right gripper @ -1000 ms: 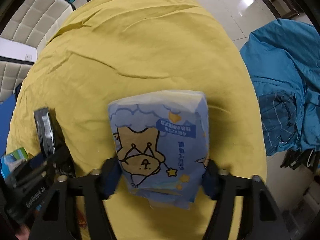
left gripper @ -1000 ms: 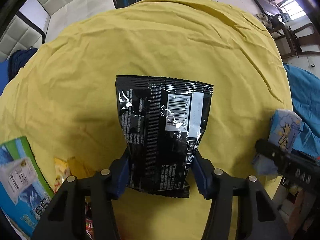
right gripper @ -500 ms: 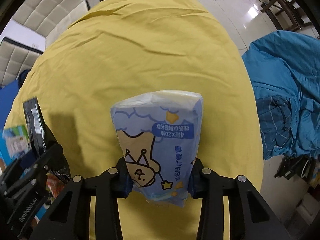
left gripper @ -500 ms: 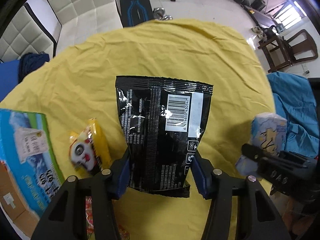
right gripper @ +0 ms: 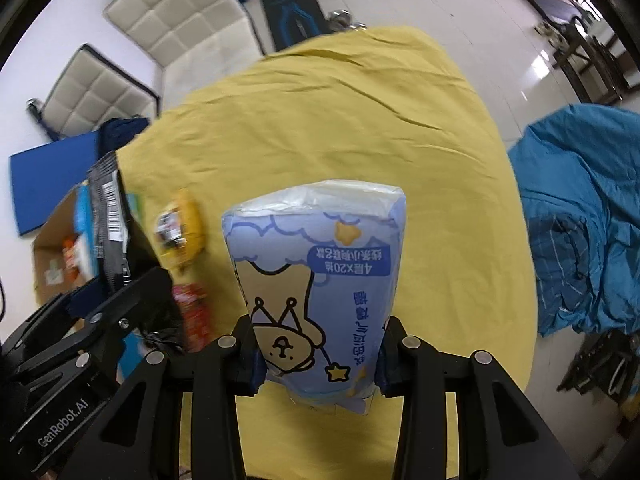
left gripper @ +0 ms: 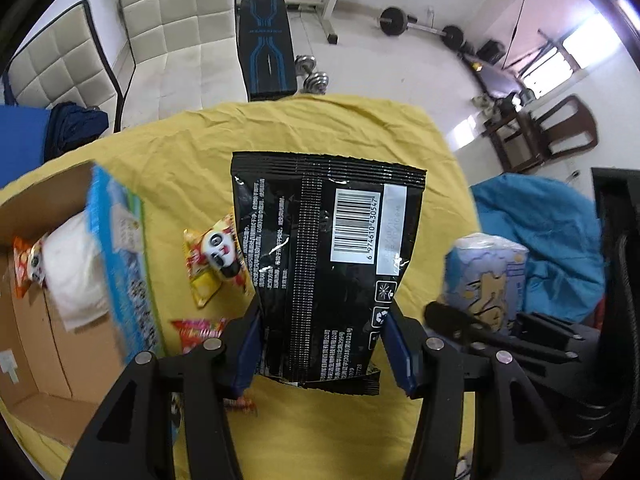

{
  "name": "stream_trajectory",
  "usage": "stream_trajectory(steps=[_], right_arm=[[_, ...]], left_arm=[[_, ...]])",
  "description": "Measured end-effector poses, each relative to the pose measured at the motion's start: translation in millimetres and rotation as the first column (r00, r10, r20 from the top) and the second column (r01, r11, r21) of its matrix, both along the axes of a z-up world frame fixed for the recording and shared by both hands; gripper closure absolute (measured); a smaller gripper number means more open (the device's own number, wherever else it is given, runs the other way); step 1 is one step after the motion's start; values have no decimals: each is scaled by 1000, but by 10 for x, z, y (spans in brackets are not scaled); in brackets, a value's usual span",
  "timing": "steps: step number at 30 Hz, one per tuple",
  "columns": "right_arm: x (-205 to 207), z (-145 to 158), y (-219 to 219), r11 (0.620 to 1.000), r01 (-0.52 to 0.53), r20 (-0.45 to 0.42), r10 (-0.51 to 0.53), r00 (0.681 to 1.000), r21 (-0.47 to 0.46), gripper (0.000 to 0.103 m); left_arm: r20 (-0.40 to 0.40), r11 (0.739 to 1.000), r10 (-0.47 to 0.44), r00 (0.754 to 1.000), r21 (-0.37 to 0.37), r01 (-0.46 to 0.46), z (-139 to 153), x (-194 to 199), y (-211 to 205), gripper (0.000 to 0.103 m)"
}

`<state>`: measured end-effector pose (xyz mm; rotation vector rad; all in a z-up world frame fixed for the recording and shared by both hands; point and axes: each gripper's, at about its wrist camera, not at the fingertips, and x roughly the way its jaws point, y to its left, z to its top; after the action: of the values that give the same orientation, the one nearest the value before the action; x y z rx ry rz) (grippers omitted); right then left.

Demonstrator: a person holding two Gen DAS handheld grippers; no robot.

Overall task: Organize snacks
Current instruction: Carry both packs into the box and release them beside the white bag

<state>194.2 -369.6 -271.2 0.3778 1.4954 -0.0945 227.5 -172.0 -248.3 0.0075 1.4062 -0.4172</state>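
Note:
My left gripper (left gripper: 322,346) is shut on a black snack bag (left gripper: 324,248) with a white barcode, held upright above the yellow tablecloth (left gripper: 360,124). My right gripper (right gripper: 320,354) is shut on a pale blue pack (right gripper: 316,264) printed with a cartoon bear, also lifted off the cloth. That blue pack (left gripper: 486,276) shows at the right in the left wrist view. The black bag (right gripper: 110,220) and the left gripper (right gripper: 120,308) appear at the left in the right wrist view. A yellow panda snack packet (left gripper: 214,256) and a red packet (left gripper: 198,332) lie on the cloth.
An open cardboard box (left gripper: 48,316) with a blue printed flap stands at the left, holding a white bag and an orange packet (left gripper: 28,264). Blue fabric (right gripper: 580,216) is heaped to the right of the table. White padded chairs (left gripper: 176,20) and a weight bench (left gripper: 266,56) stand beyond it.
Both grippers have risen and tilted up with their packs, so the room beyond the table now shows. The cardboard box has come into fuller view at the left.

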Motion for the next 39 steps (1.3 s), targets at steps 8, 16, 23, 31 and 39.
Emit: stream_trajectory(steps=[8, 16, 23, 31, 39], right_arm=[[-43, 458, 786, 995, -81, 72, 76, 994, 66, 61], [23, 684, 1934, 973, -206, 107, 195, 975, 107, 61], [127, 487, 2840, 957, -258, 65, 252, 966, 134, 61], [263, -177, 3302, 960, -258, -52, 265, 963, 112, 61], [223, -713, 3563, 961, -267, -149, 274, 950, 68, 61]], left_arm=[[25, 992, 66, 998, -109, -63, 503, -58, 680, 52], [100, 987, 154, 983, -65, -148, 791, -7, 1701, 52], [118, 971, 231, 966, 29, -235, 698, 83, 2649, 52], [80, 951, 255, 964, 161, -265, 172, 282, 3333, 52], [-2, 932, 245, 970, 275, -235, -491, 559, 3541, 52]])
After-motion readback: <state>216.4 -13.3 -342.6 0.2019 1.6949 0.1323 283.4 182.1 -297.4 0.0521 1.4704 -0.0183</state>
